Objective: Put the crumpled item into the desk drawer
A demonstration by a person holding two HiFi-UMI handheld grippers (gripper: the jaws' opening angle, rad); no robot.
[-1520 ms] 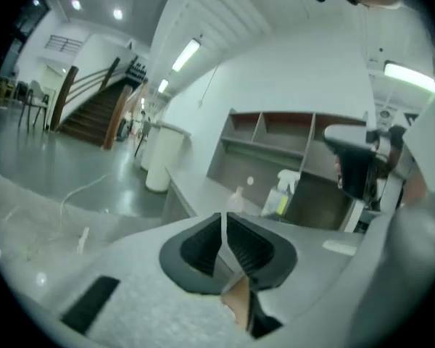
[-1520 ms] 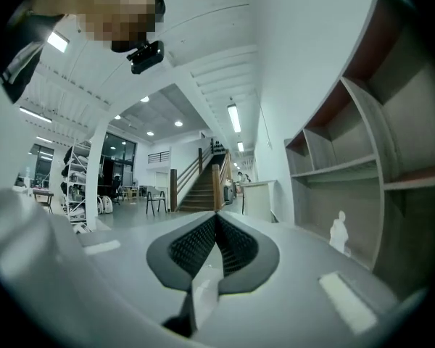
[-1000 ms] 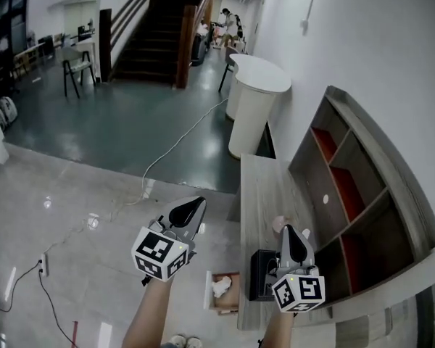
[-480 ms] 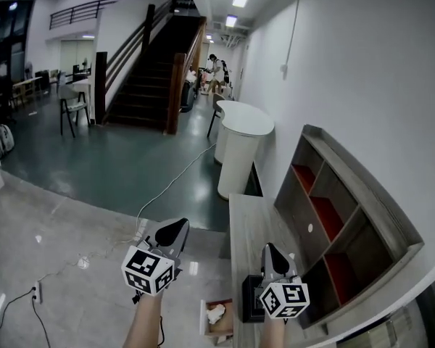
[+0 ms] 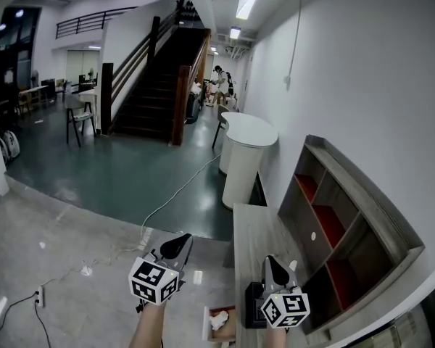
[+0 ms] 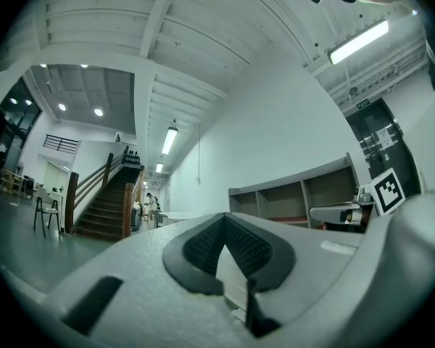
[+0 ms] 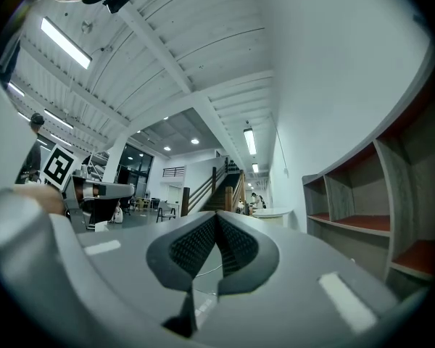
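white wad (image 5: 219, 319) lies inside the open drawer (image 5: 206, 325), which juts from the table (image 5: 255, 227) edge at the bottom of the head view. left gripper (image 5: 178, 243) hangs over the floor to the drawer's left. right gripper (image 5: 274, 265) hangs over the table to its right, beside a black box (image 5: 253, 303). both point forward and up, away from the wad, which sits lower and nearer the person than either tip, about midway between the two. it is too small to tell a long axis. a shelf (image 5: 362, 194) stands along the table's far side.

left gripper view: jaws pressed together with nothing between them. it looks out at the ceiling, the stairs (image 6: 94, 212) and the shelf; neither wad nor drawer shows.

right gripper view: jaws likewise closed on nothing, aimed over the table towards the hall. wad and drawer are out of view.

by the look of it the wad is already placed, and what seems left is pushing the drawer shut. its front faces left, so the left gripper looks better set for that.
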